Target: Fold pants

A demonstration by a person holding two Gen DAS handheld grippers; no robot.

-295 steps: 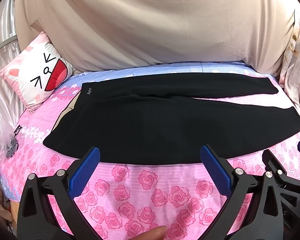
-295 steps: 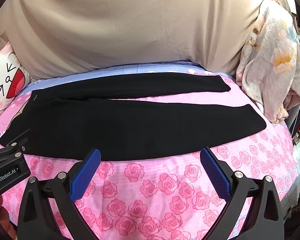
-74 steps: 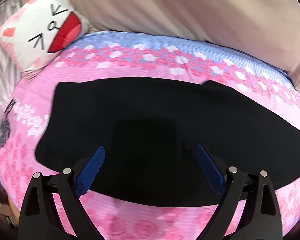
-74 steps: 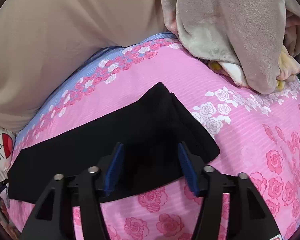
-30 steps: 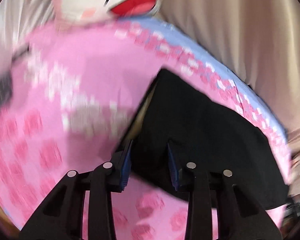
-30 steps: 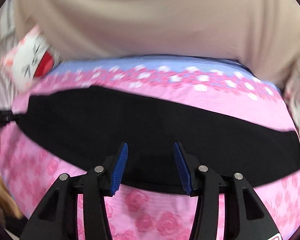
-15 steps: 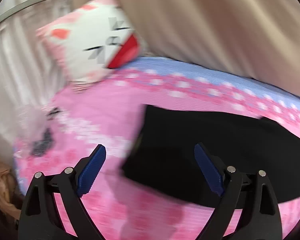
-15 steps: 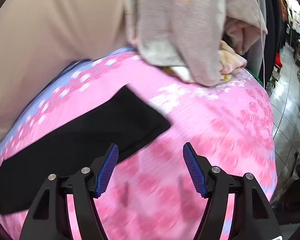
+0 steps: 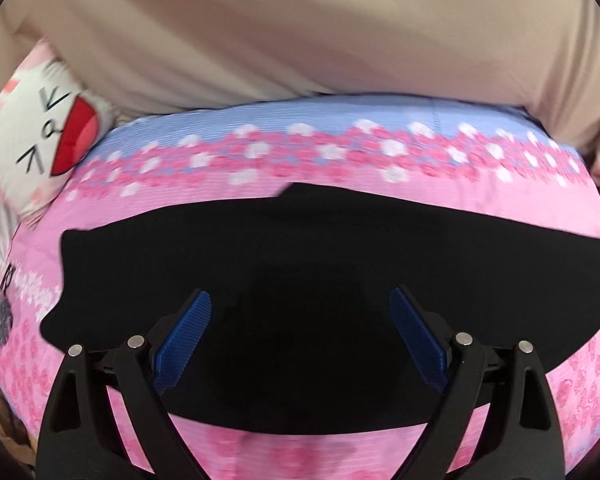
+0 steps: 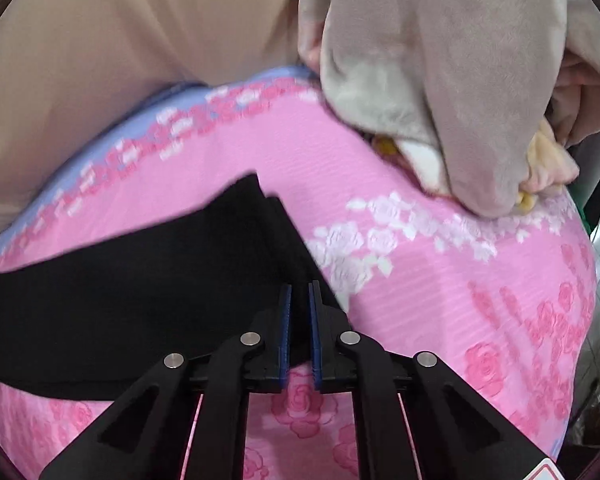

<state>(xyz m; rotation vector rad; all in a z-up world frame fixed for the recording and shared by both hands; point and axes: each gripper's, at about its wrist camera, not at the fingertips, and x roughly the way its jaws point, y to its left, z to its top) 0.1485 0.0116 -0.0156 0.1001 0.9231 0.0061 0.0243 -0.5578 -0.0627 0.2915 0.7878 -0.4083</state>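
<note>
Left gripper [image 9: 300,332]: angled down over pants [image 9: 320,264], jaws wide, empty.
Right gripper [image 10: 298,320]: angled down, clamped on pants' leg end [image 10: 276,240].

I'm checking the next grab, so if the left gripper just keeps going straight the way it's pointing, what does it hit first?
Most likely the black pants: the open left gripper points down at the middle of the folded cloth, with nothing visible in between. Under that lies the pink rose bedsheet. Depth is hard to judge here.

Before me lay a pink rose-print bedsheet [image 9: 380,204] with a blue far band, a cat-face pillow [image 9: 40,132] at its left corner, a beige drape [image 9: 300,32] behind, and a grey plush blanket [image 10: 460,80] heaped at right.
</note>
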